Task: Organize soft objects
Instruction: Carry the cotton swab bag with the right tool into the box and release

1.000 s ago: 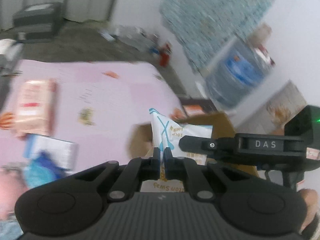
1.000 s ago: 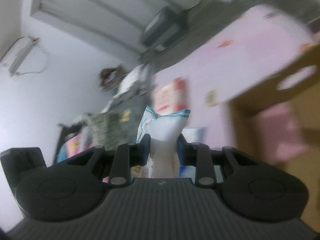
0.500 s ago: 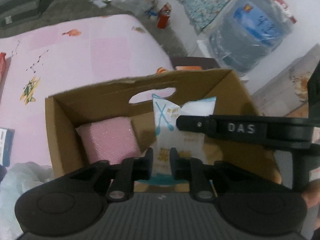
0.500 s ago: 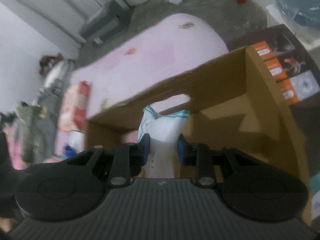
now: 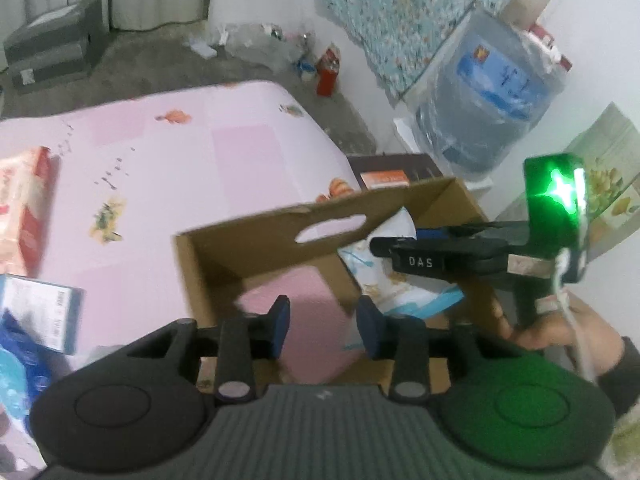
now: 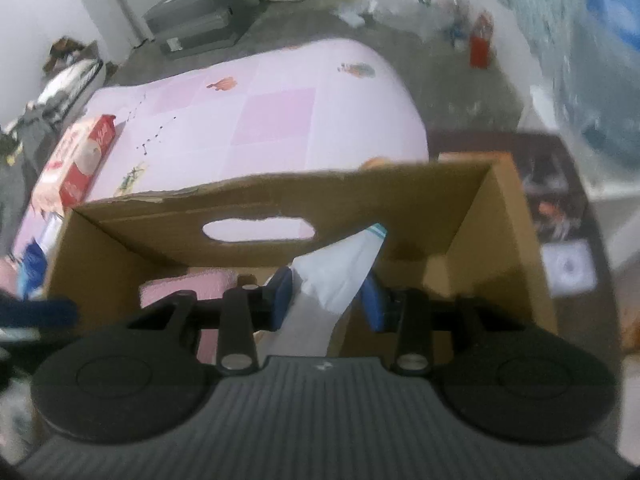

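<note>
— Since that white packet [image 6: 336, 272] is only partway down inside the cardboard box [image 6: 360, 192], propped on end near the far wall under the handle cut-out [image 6: 258, 232], what do you reckon could go wrong?

— It could flop the wrong way. The right gripper [image 6: 326, 300] has just been opening its jaws with the packet's neck between them, and I think I see a sliver of gap at one pad (it's blurry, mind). If it lets go this high, the limp plastic may land crumpled in the corner instead of lying flat beside the pink soft pack [image 6: 188, 288]. If the film clings to a pad, it may get dragged back out.

— And the other one?

— The left gripper [image 5: 323, 326] has been opening too. Its jaws are spread with nothing between them, just above the near side of the box over the pink pack. It could knock the rim and shift the box on the pink mat [image 6: 272, 120].

— How are the hands set?

— Both tools tip steeply down into the box. From the left one's view, the right tool reaches in across from the side, and the person's right hand [image 5: 560, 328] grips its handle low.
</note>
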{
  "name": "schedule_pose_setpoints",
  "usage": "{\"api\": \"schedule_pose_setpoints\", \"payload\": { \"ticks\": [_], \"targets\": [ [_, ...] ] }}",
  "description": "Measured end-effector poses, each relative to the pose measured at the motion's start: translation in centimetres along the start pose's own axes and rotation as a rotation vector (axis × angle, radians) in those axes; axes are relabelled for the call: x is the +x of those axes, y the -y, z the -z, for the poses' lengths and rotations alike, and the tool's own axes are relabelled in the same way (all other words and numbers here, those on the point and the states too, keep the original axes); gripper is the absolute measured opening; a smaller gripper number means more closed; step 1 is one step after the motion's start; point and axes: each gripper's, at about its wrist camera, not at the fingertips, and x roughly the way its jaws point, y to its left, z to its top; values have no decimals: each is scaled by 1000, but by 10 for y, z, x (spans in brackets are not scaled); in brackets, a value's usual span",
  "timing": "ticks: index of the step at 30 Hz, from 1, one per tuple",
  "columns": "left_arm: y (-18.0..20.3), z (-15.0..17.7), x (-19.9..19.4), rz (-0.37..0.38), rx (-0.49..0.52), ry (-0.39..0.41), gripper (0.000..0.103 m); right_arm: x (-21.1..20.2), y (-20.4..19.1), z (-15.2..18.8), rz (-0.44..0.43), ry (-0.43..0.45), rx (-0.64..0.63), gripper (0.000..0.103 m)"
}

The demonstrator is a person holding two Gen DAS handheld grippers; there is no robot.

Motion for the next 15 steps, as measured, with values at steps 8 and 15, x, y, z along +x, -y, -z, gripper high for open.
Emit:
{"api": "schedule_pose_setpoints", "payload": {
  "ticks": [8, 15],
  "targets": [
    [-30, 8, -47, -27, -16, 63, 41, -43, 7, -6, -90, 97, 127, 38],
    [-52, 21, -76, -56, -34, 114, 47, -66, -2, 3, 16, 98, 52, 41]
  ]
}}
